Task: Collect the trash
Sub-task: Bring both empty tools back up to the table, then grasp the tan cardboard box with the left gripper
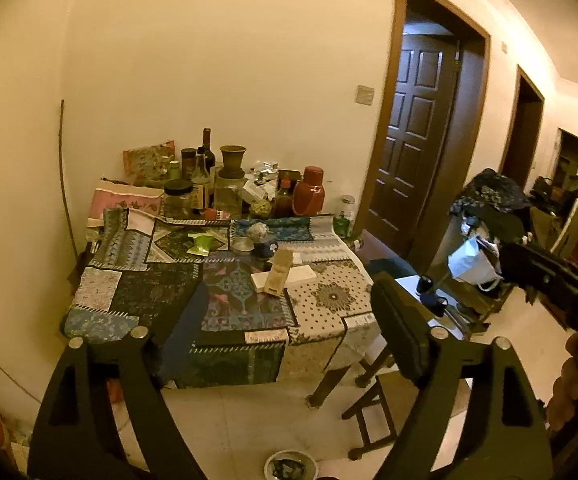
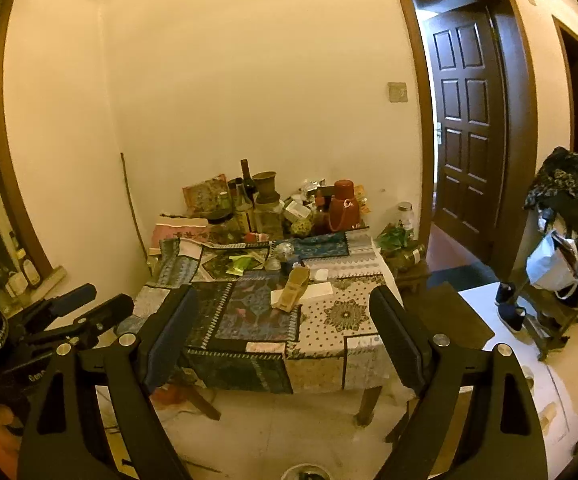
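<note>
A table with a patchwork cloth (image 1: 161, 300) (image 2: 329, 340) stands against the wall. On it lie a crumpled green wrapper (image 1: 201, 243) (image 2: 238, 265), a tan paper carton (image 1: 278, 271) (image 2: 293, 289) tipped over a white flat box (image 1: 301, 274) (image 2: 321, 291), and a crumpled foil ball (image 1: 258, 231) (image 2: 283, 250). My left gripper (image 1: 277, 332) is open and empty, well short of the table's near edge. My right gripper (image 2: 281, 336) is open and empty, also short of the table. The left gripper also shows at the left of the right wrist view (image 2: 85, 304).
Bottles, jars, a brown vase (image 1: 232, 160) and a red thermos (image 1: 309, 192) crowd the table's far side. A small bowl (image 1: 291, 466) sits on the floor below. A dark stool (image 1: 369, 412) stands at the table's right corner. An open door (image 2: 469, 120) and a cluttered rack (image 1: 489, 216) are to the right.
</note>
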The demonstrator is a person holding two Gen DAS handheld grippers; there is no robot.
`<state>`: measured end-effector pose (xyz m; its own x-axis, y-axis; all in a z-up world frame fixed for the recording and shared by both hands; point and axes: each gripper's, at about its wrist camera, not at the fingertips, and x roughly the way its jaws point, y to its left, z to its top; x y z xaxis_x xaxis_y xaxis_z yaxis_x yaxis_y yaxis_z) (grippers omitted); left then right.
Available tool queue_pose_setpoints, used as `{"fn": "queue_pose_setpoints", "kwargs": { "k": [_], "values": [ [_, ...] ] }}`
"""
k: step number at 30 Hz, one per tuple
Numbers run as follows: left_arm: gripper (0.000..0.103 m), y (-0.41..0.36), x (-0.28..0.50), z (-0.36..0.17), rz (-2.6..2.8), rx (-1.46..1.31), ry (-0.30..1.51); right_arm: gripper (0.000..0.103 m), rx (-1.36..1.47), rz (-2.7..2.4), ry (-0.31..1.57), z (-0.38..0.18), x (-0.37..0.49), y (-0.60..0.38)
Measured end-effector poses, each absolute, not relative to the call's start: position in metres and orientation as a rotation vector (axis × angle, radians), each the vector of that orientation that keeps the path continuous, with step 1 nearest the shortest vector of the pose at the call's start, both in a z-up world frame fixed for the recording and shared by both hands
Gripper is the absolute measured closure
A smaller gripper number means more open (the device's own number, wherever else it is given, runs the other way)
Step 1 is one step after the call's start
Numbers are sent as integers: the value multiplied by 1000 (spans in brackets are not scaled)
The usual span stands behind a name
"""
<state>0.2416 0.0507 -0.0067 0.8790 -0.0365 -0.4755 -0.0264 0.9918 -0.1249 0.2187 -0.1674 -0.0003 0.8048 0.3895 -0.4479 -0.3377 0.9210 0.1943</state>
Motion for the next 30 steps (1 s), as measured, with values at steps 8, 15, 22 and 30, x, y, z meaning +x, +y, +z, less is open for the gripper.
{"fn": "queue_pose_setpoints", "kwargs": {
  "k": [8,15,22,30],
  "values": [
    [16,29,319,-7,76,-137,537,18,69,453,541,2,301,-200],
    [16,13,371,-19,127,-164,574,18,34,516,602,-11,356,-208],
    [16,7,421,-43,128,-146,661,18,50,551,685,-34,396,-204],
    [16,22,488,-88,54,-145,765,18,36,484,775,-64,431,-186]
  ]
}}
